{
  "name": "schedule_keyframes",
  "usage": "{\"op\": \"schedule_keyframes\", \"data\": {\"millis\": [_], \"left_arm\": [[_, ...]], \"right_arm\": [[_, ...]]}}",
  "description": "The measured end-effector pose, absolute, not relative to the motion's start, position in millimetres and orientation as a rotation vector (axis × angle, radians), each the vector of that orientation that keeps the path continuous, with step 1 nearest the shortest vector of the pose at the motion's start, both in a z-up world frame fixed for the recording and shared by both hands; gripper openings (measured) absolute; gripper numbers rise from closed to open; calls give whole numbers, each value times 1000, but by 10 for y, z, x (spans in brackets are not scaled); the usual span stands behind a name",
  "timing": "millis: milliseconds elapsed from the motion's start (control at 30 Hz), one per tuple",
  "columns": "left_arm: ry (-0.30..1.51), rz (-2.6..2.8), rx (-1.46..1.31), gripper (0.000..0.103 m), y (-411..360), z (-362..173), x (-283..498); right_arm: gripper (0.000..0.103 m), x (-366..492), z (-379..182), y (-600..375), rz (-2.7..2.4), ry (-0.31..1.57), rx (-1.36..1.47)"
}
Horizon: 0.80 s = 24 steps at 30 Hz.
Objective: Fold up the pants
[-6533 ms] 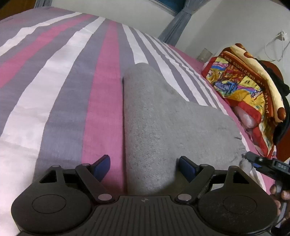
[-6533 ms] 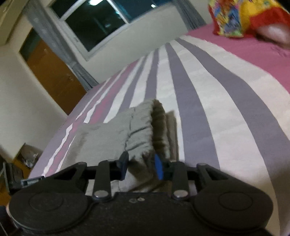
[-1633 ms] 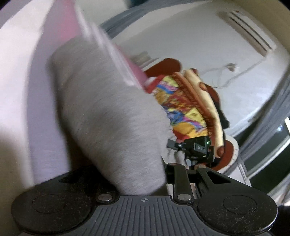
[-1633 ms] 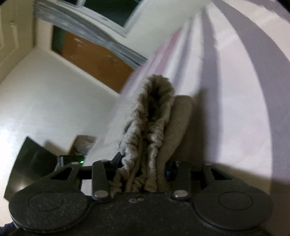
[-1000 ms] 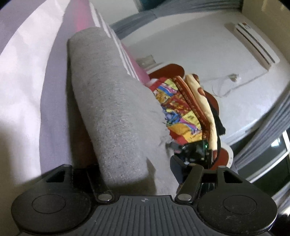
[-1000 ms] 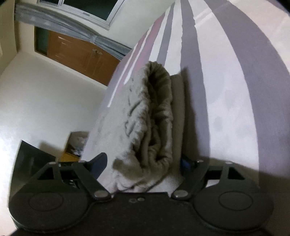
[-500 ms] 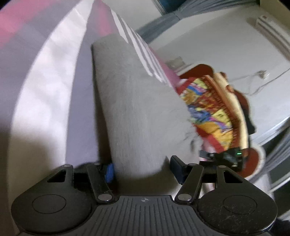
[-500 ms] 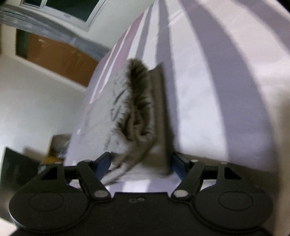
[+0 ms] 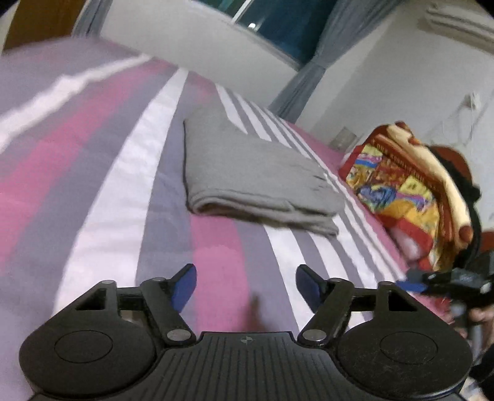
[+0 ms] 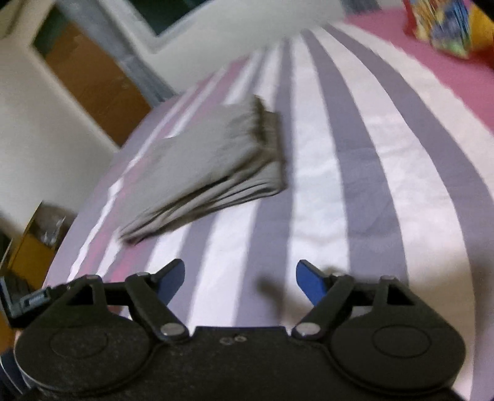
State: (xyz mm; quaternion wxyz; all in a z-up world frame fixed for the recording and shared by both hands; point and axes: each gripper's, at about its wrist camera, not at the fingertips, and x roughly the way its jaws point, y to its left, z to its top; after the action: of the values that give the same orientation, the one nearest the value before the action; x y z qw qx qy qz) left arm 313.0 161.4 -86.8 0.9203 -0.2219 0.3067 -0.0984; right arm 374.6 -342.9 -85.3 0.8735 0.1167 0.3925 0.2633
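The grey pants (image 9: 247, 175) lie folded in a flat stacked bundle on the striped bed (image 9: 92, 185). In the right wrist view the pants (image 10: 213, 166) lie ahead and to the left, layered edges facing me. My left gripper (image 9: 246, 285) is open and empty, well back from the near fold. My right gripper (image 10: 240, 282) is open and empty, apart from the bundle. The right gripper also shows at the right edge of the left wrist view (image 9: 444, 282).
A colourful blanket pile (image 9: 410, 191) sits at the bed's right side, also at the top right of the right wrist view (image 10: 447, 27). A wooden door (image 10: 92, 80) and a window stand beyond the bed. A box (image 10: 34, 243) sits on the floor at left.
Both grippers opened, let go of the pants and pulled back. The pants now lie flat on the bed, away from both.
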Motion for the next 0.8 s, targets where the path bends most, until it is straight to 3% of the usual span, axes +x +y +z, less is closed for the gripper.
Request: {"op": "schedule_keyframes", "data": {"millis": [133, 233, 567, 800], "left_arm": [[592, -149, -424, 83, 1531, -562, 2618], [564, -116, -394, 84, 1536, -298, 2388], [426, -110, -285, 103, 1238, 811, 1866], [380, -96, -236, 103, 1005, 1181, 1308]], "right_arm": [[89, 3192, -640, -3413, 520, 722, 185], [89, 2916, -433, -3412, 474, 649, 153], [89, 2245, 529, -3038, 416, 467, 31], [90, 1809, 686, -2891, 391, 409, -15]]}}
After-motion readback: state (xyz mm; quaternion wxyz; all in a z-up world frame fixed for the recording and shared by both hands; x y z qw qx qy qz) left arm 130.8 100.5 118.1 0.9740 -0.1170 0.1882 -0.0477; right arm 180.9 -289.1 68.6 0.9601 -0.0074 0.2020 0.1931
